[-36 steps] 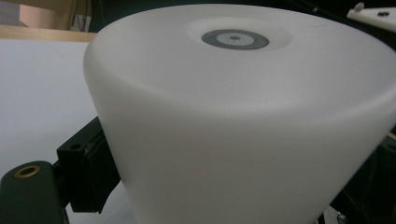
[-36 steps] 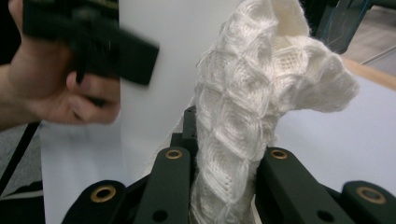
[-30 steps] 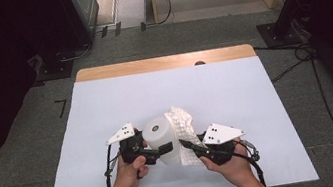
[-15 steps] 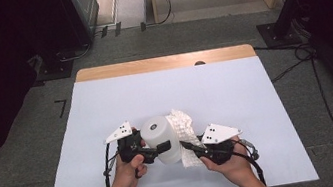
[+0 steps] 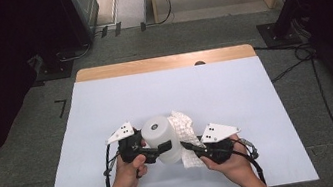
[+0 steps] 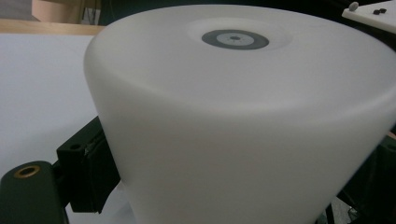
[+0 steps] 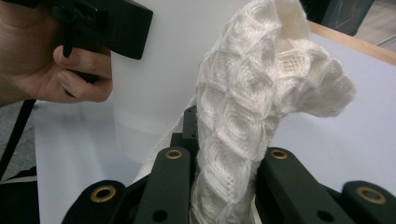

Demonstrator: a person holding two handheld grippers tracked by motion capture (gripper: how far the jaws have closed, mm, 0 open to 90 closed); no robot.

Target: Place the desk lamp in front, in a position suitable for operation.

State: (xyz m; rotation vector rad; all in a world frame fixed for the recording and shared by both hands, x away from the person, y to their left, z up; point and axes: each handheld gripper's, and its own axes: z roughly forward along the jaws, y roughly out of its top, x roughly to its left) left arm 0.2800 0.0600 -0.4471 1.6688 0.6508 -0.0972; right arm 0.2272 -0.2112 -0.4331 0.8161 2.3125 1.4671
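Jaws on my right gripper (image 7: 219,186) are pinched tight on a white waffle-weave cloth (image 7: 252,107), which stands up bunched between them in the right gripper view. On the left gripper (image 5: 156,151), the jaws are clamped across the wide body of a frosted white plastic cup (image 5: 158,136); I see one black pad pressed against its wall at the lower left of the left gripper view, and the cup (image 6: 243,121) sits upside down, its base with a small grey ring facing up.

From the high view, the cup stands on the pale blue surface (image 5: 234,88) at about 6 o'clock, close to the near edge. The cloth (image 5: 184,131) lies just at the cup's 3 o'clock side, touching it, and runs back to the right gripper (image 5: 191,148) at roughly 4 o'clock. My left hand (image 5: 129,173) and right hand (image 5: 234,166) come in from the near edge, one on each side of the cup.
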